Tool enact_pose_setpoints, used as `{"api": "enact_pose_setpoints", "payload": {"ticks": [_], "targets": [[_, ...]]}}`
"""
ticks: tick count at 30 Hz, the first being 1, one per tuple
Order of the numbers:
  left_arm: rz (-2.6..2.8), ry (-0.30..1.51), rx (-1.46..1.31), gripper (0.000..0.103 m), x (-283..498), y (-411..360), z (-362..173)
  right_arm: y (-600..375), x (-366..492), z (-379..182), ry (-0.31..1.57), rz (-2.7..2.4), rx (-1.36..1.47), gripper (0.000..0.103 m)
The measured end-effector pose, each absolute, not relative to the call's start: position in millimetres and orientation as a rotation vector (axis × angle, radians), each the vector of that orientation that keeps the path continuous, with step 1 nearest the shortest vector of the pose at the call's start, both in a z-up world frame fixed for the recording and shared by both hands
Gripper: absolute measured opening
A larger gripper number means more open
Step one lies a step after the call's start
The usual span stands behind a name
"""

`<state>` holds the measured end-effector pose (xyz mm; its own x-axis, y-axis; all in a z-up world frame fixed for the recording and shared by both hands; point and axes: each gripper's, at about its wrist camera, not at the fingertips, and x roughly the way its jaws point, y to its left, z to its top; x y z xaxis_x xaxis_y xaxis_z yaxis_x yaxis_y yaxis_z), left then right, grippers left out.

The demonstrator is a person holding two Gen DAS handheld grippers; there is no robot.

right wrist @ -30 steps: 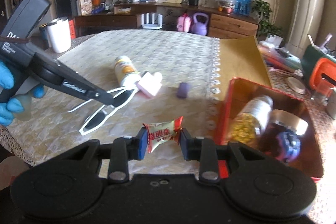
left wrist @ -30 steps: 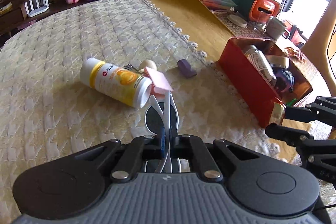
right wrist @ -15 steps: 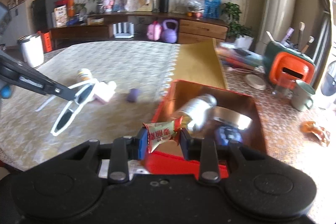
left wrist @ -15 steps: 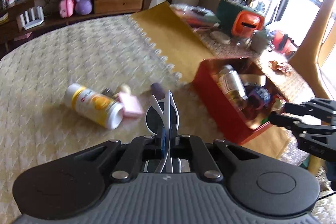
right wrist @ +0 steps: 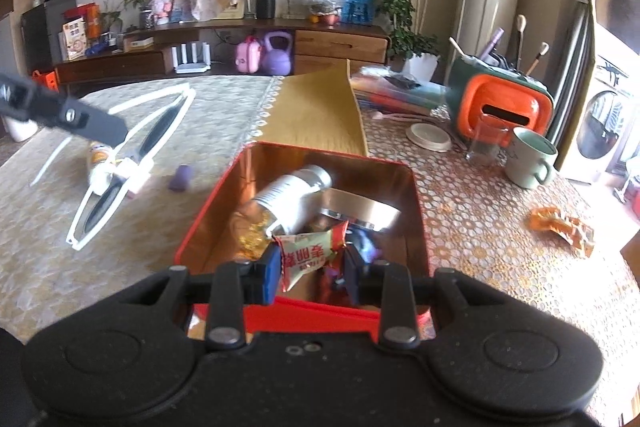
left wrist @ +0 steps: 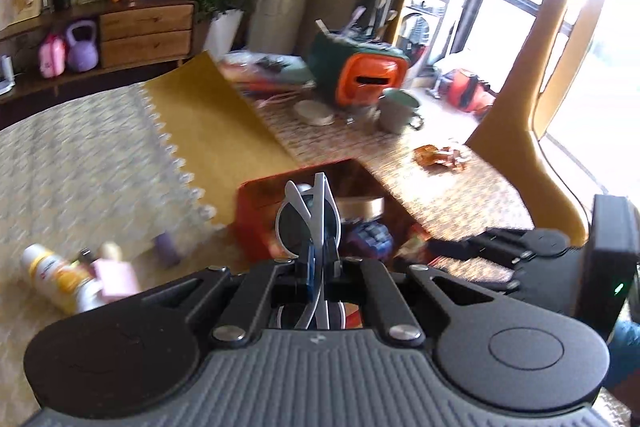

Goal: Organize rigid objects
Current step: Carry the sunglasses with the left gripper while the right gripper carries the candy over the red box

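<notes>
My right fingers (right wrist: 310,273) pinch the candy packet (right wrist: 308,255) directly above the red tin's (right wrist: 208,211) near end. My left fingers (left wrist: 318,259), clamped on the white sunglasses (right wrist: 132,155), hang farther left, over the bench.

Counted: one red tin (right wrist: 208,211), two bottles (right wrist: 294,197) (right wrist: 98,157), one sunglasses (right wrist: 132,155), one candy (right wrist: 310,257), one mug (right wrist: 530,157).

left wrist: rides the left hand-held gripper (left wrist: 318,259), tilted down, close over the red tin (left wrist: 256,223) | right wrist: same, nearer over the tin (right wrist: 416,227), facing the sideboard (right wrist: 340,47) | shared: tin, worktop (right wrist: 480,219), mug (right wrist: 530,159)
</notes>
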<state>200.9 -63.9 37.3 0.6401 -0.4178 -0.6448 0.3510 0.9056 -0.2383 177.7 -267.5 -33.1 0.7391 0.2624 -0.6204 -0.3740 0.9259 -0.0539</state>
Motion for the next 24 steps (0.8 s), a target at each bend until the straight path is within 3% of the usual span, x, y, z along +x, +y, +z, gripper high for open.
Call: {"api": "enact_pose_setpoints", "payload": {"ticks": [24], "targets": [[-0.486, 0.835, -0.024, 0.004, 262, -148, -14, -292, 208, -54, 0.739, 0.317, -0.232, 0.032]]}}
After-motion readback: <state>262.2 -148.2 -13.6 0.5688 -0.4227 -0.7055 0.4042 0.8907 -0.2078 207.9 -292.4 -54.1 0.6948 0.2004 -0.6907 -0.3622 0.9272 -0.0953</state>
